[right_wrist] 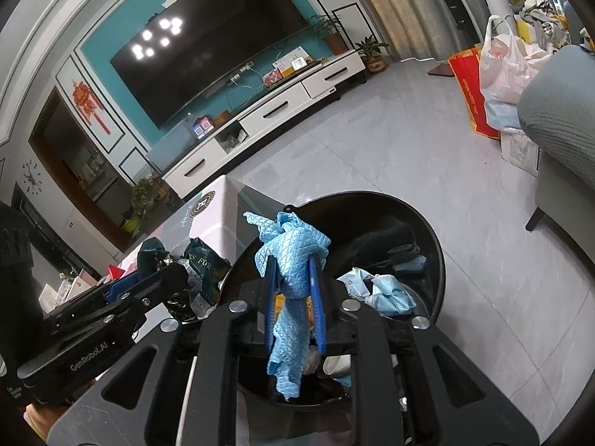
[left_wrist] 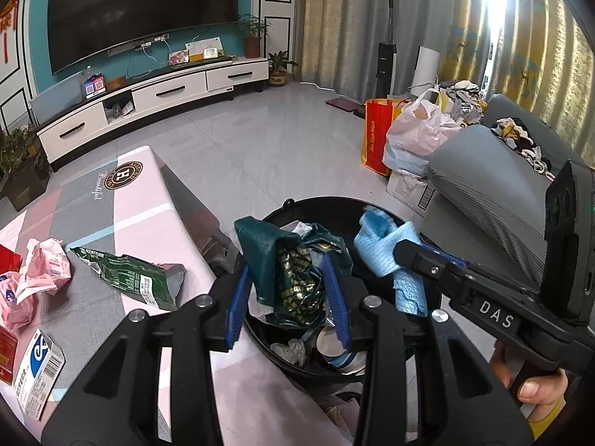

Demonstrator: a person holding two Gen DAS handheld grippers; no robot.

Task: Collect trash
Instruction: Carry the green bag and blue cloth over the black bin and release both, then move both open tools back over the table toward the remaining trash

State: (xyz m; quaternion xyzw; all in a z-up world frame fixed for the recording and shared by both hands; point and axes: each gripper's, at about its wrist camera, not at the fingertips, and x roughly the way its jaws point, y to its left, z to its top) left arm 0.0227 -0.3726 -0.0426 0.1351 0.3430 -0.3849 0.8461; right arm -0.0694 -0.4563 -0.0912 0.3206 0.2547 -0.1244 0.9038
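My left gripper (left_wrist: 290, 297) sits over the black bin (left_wrist: 372, 371), its blue pads (left_wrist: 238, 297) partly apart with a crumpled dark green wrapper (left_wrist: 293, 271) between them. The wrapper touches the pads on both sides, but how firmly they press I can't make out. Its lower folds hide much of what lies under it.

My right gripper (right_wrist: 293, 297) is narrower, its pads (right_wrist: 318, 297) close around a light blue quilted cloth (right_wrist: 288, 271). The cloth bunches above the pads and hangs limp below them, over the bin's mouth (right_wrist: 427, 245). From the left wrist camera I see that same cloth (left_wrist: 386, 249) poking past the right gripper's black tip, with my hand (left_wrist: 539, 386) on the handle cut off at the frame edge.

Down in the bin there's crumpled white paper (left_wrist: 290, 347), a pale blue face mask (right_wrist: 390, 295) and something round and white, half covered; the far wall is too dark to read.

Left of the bin, the pink and grey table (left_wrist: 156, 200) holds a green snack bag (left_wrist: 130, 275), pink crumpled wrappers (left_wrist: 41, 267) and a white carton (left_wrist: 33, 375), partly clipped by my gripper's body. Something red sits at the far left edge, mostly cut off.
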